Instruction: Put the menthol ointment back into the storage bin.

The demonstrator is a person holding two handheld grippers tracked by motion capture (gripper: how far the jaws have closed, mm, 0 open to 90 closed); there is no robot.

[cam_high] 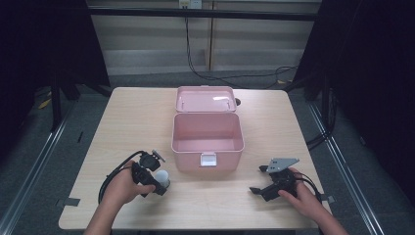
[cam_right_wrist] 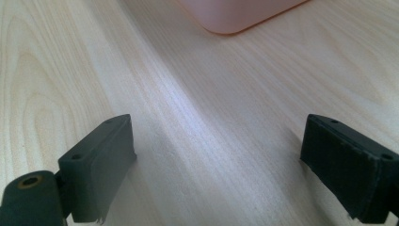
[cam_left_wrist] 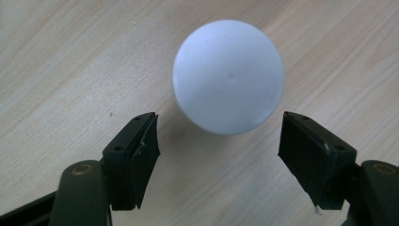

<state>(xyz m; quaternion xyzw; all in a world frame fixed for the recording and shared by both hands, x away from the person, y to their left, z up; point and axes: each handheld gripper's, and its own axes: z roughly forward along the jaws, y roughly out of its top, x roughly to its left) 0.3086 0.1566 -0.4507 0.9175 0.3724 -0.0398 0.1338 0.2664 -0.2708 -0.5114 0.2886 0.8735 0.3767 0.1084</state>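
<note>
One white ball [cam_left_wrist: 228,77] is what matters here, and it sits just ahead of the left gripper [cam_left_wrist: 219,141], a little beyond the tips and centred between them. Those jaws stand apart on either side of it with bench [cam_left_wrist: 70,70] showing in the gaps, so no pad presses on it yet; nothing is gripped. From above, the ball [cam_high: 162,177] rests on the bench near the front left corner of the pink box [cam_high: 207,139], whose lid [cam_high: 206,99] is thrown back and whose inside looks bare. A ball has no long axis, so any line of approach squares up; the move turns on sliding forward until the pads flank its widest part. The left gripper [cam_high: 155,182] is right at it, far nearer than the right gripper [cam_high: 258,178], which rests well off on the other side with jaws spread wide over bare wood. No brand, label or writing can be read anywhere.
</note>
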